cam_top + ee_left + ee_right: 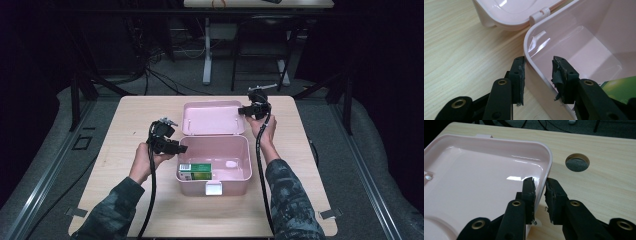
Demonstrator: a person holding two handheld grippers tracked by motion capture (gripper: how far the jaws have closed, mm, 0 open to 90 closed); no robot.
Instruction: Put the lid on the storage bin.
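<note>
The landmark here is the pink box [214, 170], standing open at the middle of the table [125, 200] with its lid [210, 118] folded back flat behind it. At the box's left wall, the left gripper [181, 148] has its 2 jaws straddling the rim, 1 outside and 1 inside, with a visible gap on each side of the wall, so it is parted and not yet pinching anything. In the left gripper view the rim [534, 65] runs between the jaws, and the inner jaw sits close to a green carton [196, 171] lying in the box's near left corner. Inside the box toward its right, a small pale item rests on the floor; too small to tell what it is. At the lid's right edge, the right gripper [243, 111] has its jaws either side of the lid's rim [544, 183]; the gap looks narrow, yet whether they press the plastic I cannot tell. The risks, as I judge them: the plastic is thin and glossy, so a shallow bite at the lid's edge could slip off and let the lid drop. If the left jaws close late or off the wall, the light box could slide or tip when the lid swings. The inner left jaw could also nudge the carton.
</note>
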